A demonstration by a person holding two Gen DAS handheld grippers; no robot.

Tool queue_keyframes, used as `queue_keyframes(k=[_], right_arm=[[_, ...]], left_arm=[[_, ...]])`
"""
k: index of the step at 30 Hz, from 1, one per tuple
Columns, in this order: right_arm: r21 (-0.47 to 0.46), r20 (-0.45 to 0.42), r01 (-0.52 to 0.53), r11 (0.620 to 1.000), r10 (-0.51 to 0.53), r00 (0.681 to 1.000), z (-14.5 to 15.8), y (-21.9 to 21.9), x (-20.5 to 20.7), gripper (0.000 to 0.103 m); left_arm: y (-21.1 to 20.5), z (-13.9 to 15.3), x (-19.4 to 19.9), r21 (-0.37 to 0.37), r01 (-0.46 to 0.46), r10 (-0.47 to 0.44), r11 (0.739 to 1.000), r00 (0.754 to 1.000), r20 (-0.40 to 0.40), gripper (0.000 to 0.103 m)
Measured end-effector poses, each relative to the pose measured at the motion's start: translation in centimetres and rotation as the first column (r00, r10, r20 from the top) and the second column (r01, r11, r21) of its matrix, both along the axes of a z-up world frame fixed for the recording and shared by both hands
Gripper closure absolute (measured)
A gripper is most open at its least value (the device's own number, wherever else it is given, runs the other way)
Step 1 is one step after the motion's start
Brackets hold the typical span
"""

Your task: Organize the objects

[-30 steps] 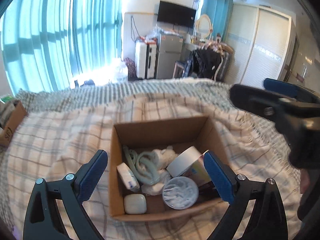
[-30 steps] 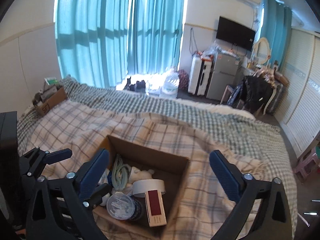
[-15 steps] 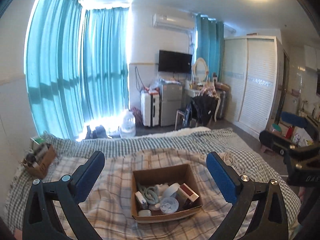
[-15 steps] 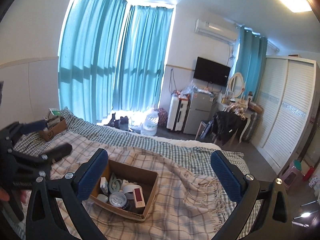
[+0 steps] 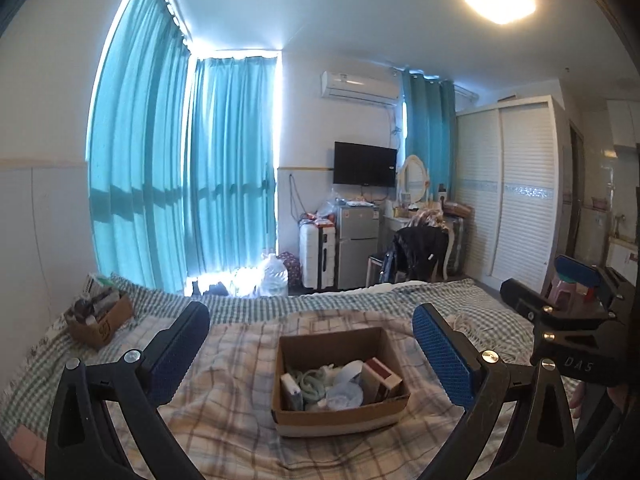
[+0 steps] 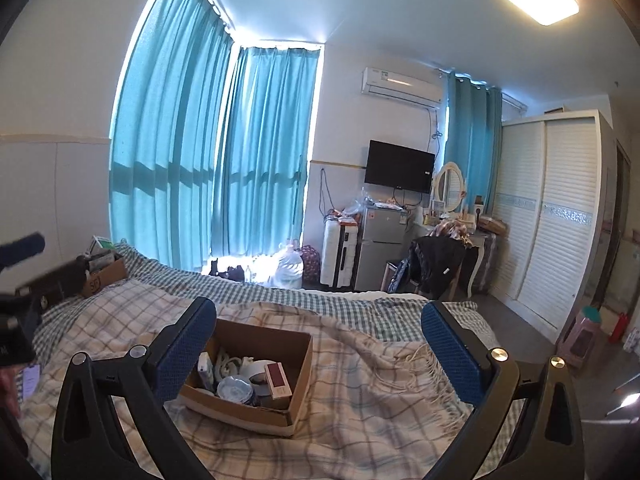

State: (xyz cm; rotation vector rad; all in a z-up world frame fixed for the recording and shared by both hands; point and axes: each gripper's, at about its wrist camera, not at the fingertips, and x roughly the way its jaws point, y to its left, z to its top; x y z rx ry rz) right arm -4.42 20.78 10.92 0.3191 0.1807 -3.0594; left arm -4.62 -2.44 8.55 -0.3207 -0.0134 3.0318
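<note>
Plaid bed [image 5: 224,392]: box [image 5: 340,420] between spread left tongs [image 5: 316,354] (well apart).

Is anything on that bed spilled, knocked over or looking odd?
Nothing is spilled. The cardboard box sits upright on the plaid blanket with its jumbled items inside it. A second small box rests near the bed's far left corner. The blanket is rumpled, with its fringe splayed loose.

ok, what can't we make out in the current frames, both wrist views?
- Cardboard box contents: too small in both views; its near wall hides the bottom items.
- Second box at the far left of the bed: contents too small.
- Left gripper in the right wrist view: motion-blurred, cut by the frame edge.
- Right gripper in the left wrist view: partly cut off at the right edge.
</note>
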Motion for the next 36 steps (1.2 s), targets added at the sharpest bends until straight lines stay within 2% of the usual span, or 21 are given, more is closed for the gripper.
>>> queue_keyframes(k=[2,5,9,11,15,36], right_arm=[[0.014,-0.015,0.016,1.0,-0.016,1.0,-2.3,0.0,-0.5,0.0],[0.051,0.008,0.022,0.998,-0.022,1.0,-5.5,-0.1,-1.6,0.0],[-0.006,0.081,0.025,1.0,-0.024,0.996,-8.1,1.1,-3.1,0.0],[-0.007,0.093,0.04,0.999,-0.039,0.995,-8.8,1.5,-3.5,0.0],[-0.031,0.111,0.041,0.999,-0.037,0.993,-9.1,2.0,-3.8,0.0],[-0.028,0.116,0.021,0.999,-0.017,0.993,-9.1,1.0,-3.8,0.0]], left_arm=[[0.2,-2.4,0.0,-0.008,-0.009,0.009,1.0,1.0,-0.008,0.0],[0.3,-5.5,-0.2,-0.012,-0.024,0.025,1.0,1.0,0.006,0.0],[-0.1,-8.2,-1.0,0.02,-0.043,0.042,0.999,0.998,0.035,0.0],[-0.3,-9.0,-1.4,0.037,-0.043,0.041,0.998,0.997,0.063,0.0],[-0.3,-9.4,-1.5,0.069,-0.037,0.031,0.997,0.996,0.083,0.0],[0.3,-9.3,-1.6,0.057,-0.023,0.017,0.998,0.994,0.11,0.0]])
